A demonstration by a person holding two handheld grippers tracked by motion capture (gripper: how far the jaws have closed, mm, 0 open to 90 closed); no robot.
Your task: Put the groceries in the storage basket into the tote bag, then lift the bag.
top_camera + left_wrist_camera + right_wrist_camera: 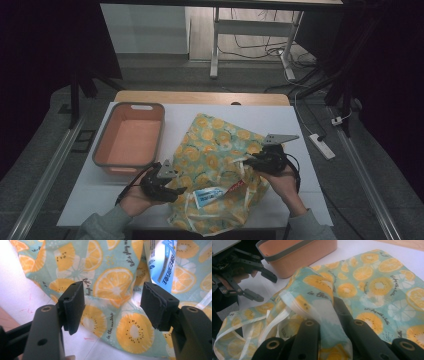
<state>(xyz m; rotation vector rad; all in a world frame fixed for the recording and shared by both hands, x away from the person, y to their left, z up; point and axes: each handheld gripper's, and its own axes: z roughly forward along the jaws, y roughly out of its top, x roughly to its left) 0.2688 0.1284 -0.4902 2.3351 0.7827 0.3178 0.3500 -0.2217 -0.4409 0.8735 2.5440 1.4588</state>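
The room is dim, dark at the high view's upper corners and sides, with the white bench palely lit. Both gripper views are brighter, soft and slightly blurred up close, without glare.

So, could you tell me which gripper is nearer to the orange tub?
Left. The left gripper sits just below the tub's near corner, jaws open at the bag's edge. The right gripper is across the bag, shut on a fold of it.
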